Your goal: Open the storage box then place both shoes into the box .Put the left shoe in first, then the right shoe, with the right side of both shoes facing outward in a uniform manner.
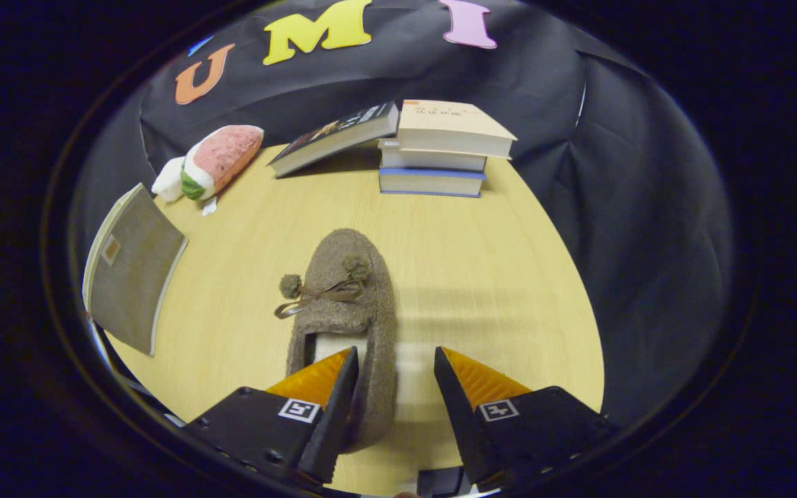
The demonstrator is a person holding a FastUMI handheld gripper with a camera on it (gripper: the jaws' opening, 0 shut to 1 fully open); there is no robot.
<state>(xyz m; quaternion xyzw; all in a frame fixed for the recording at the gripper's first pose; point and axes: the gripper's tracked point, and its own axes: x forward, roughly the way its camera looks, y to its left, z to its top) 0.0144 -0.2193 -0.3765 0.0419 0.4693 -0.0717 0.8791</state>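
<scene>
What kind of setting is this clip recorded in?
Probably a staged recording booth: a wooden table against black cloth, with stacked books, a plush toy and a slipper at the open gripper.

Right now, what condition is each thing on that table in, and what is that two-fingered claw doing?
gripper: open, fingers straddling the shoe's right side wall, not yet pressing.
shoe: upright on the table, toe pointing away, bow tied.
stack of books: closed, lying flat.
dark book: closed, leaning on the stack.
plush toy: lying against the wall.
grey-covered book: closed, at the table's edge.

Gripper-mounted fisheye, close above table [481, 277], facing forward along fingers [335, 387], angled down
</scene>
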